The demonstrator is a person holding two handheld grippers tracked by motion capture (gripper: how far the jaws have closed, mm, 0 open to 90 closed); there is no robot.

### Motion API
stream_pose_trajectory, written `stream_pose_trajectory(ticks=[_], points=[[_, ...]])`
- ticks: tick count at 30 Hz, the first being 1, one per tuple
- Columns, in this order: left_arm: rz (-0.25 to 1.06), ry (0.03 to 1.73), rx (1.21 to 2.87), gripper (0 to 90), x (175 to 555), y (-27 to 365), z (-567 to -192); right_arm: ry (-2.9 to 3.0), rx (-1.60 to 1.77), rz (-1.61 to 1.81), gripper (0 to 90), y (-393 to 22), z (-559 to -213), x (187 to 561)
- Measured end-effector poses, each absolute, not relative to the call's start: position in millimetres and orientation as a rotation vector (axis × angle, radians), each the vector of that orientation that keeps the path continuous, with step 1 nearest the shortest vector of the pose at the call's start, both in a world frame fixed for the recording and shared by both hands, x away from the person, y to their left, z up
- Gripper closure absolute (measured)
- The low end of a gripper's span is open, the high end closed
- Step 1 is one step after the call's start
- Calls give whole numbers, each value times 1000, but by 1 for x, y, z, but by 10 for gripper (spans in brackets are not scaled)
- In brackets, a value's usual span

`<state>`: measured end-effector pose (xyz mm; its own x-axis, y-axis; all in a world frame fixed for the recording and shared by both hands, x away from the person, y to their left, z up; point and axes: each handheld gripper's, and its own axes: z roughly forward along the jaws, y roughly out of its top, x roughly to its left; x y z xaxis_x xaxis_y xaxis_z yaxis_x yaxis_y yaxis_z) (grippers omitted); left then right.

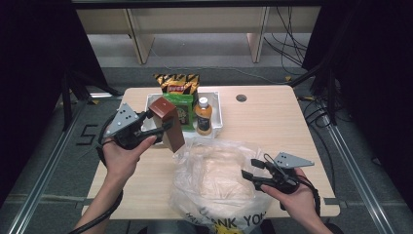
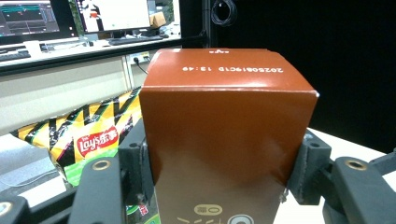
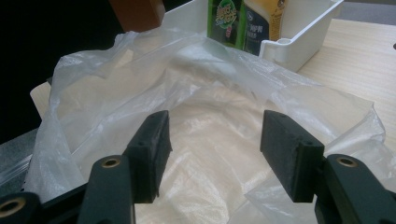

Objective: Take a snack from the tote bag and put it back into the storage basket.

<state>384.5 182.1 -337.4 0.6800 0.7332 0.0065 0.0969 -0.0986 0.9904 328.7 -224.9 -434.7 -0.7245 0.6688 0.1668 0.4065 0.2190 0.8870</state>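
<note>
Holding the brown box above the tabletop, the left tongs carry it toward the plastic bag. Up close, pads squeeze its sides. Right tongs gape wide over the bag; next, lower the box inside.

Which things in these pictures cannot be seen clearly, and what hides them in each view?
- Brown cardboard box: in the left gripper view its lower label is cut off by the bottom edge.
- Yellow-and-black chip bag: that box covers its right part in the left gripper view.
- Orange drink bottle in the white plastic bin: label too small to read in the high view.
- Clear plastic bag: its printed text is cut off by the bottom edge in the high view.
</note>
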Motion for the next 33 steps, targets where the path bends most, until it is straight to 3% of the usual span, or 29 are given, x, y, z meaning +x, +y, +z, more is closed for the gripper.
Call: stream_pose_trajectory(ticks=[33], points=[[664, 735, 1606, 383, 402, 198, -349, 2233, 1027, 1510, 430, -226, -435, 329]])
